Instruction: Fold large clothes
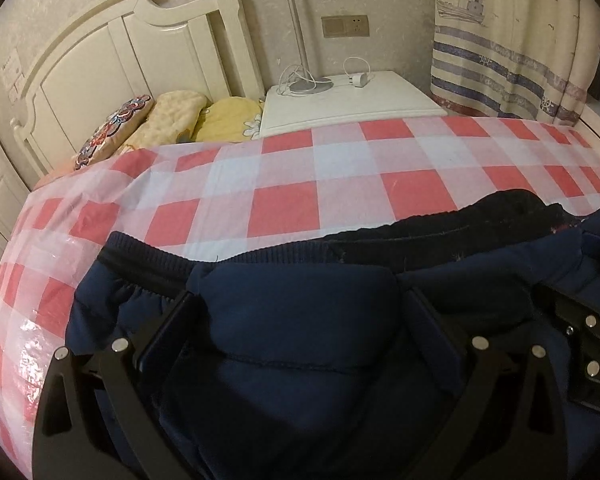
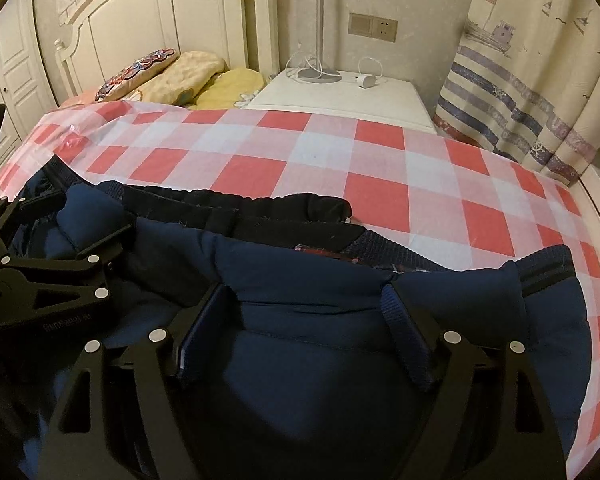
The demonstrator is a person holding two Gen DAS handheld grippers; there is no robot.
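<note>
1. Navy padded jacket [image 1: 300, 320], nearest the lens, is spread on the checked sheet [image 1: 284, 168]; it is judged soft, bulky and light, best taken at the ribbed hem.
2. Open sheet is left beyond for folding; the bed edge curves off at right.
3. Left gripper [image 1: 300, 312] and right gripper [image 2: 304, 312] are each held apart, padding bulging between the fingers.

The jacket [image 1: 300, 320] is navy with a black lining. The sheet [image 2: 380, 168] is checked red and white. The curtain [image 2: 520, 92] is cream with blue stripes.
</note>
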